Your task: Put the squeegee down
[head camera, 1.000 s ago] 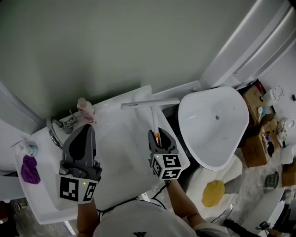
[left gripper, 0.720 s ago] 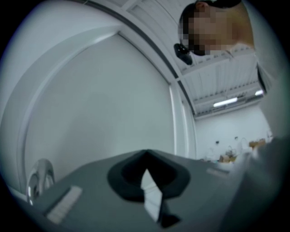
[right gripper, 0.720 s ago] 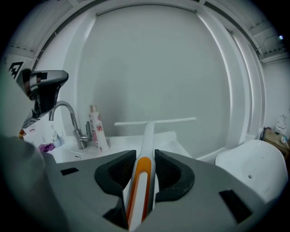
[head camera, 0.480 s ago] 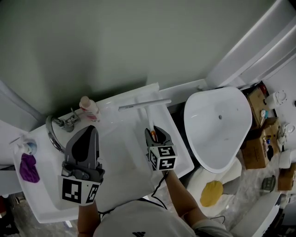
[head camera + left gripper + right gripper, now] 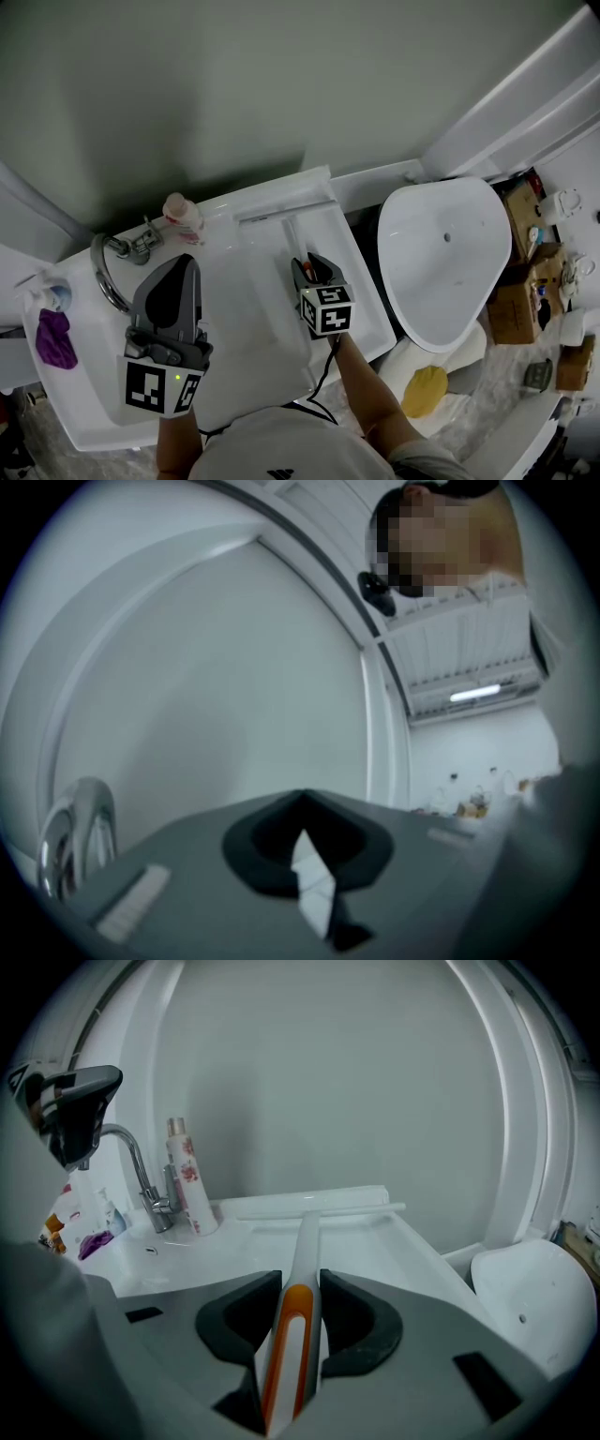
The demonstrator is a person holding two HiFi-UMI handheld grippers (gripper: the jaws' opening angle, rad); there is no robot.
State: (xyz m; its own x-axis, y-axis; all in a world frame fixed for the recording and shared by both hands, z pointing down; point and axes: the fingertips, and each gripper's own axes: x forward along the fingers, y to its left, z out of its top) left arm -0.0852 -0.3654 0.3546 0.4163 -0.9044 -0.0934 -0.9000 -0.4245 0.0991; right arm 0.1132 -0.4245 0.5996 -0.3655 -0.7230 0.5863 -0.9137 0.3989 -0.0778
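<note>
The squeegee [image 5: 302,242] has a white handle with an orange stripe [image 5: 296,1283] and a long white blade [image 5: 319,1210]. My right gripper [image 5: 312,267] is shut on the handle [image 5: 300,1288], pointing downward over the white sink counter [image 5: 246,309]. The blade lies along the counter's back ledge [image 5: 281,214]; whether it touches I cannot tell. My left gripper [image 5: 176,267] hovers over the basin's left half, jaws together with nothing in them [image 5: 302,803].
A chrome faucet [image 5: 117,258] [image 5: 141,1171] and a pink-printed bottle [image 5: 183,217] [image 5: 187,1180] stand at the counter's back left. A purple cloth [image 5: 54,339] lies at the far left. A white toilet [image 5: 445,253] [image 5: 530,1288] and cardboard boxes [image 5: 525,272] are to the right.
My right gripper has come down toward the counter with the squeegee, bringing the blade low against the back ledge. The left gripper has sunk slightly.
</note>
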